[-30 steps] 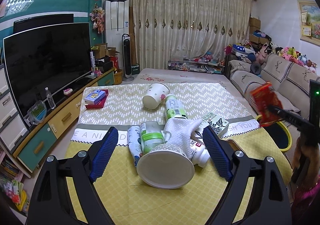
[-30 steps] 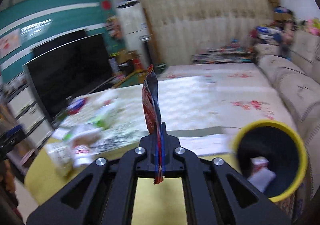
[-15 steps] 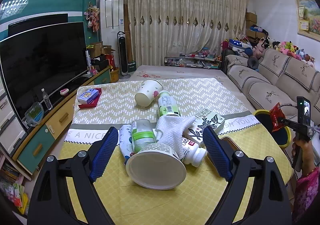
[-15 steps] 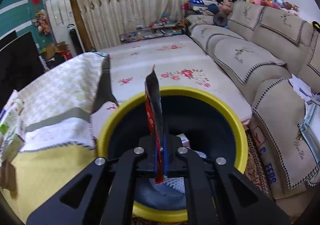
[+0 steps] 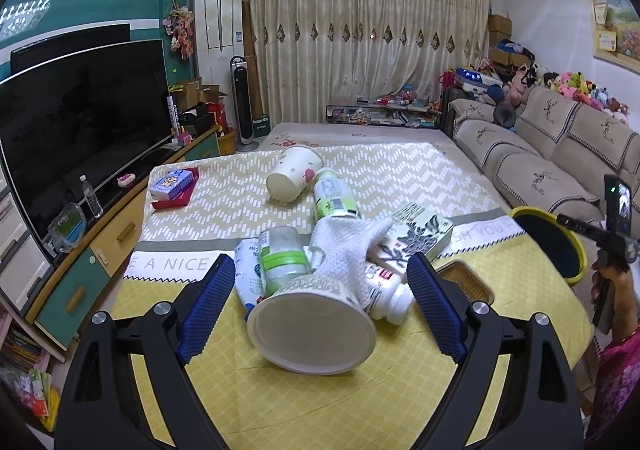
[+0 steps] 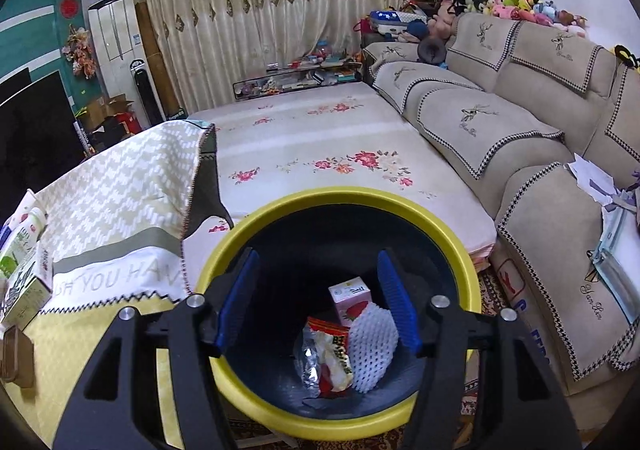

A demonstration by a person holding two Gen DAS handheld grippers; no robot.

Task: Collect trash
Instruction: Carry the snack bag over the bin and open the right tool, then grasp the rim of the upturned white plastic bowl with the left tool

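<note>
Your right gripper [image 6: 318,300] hangs over the yellow-rimmed dark bin [image 6: 460,238], jaws opening with nothing between them, the red snack wrapper [image 6: 330,358] lying inside, so lift clear while your left gripper [image 5: 320,300], jaws spread, frames the tipped white paper bowl [image 5: 316,324] on the bench [image 5: 440,390].

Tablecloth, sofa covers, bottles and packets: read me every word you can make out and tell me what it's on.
"E A NICE": tablecloth border, left wrist view, start cut off.
"SH YOU HA": the same border, right wrist view, both ends hidden.
Sofa cover: script embroidery, unreadable.
Bottle labels, patterned carton, red snack wrapper and pink carton in the yellow bin: too small or blurred.
</note>
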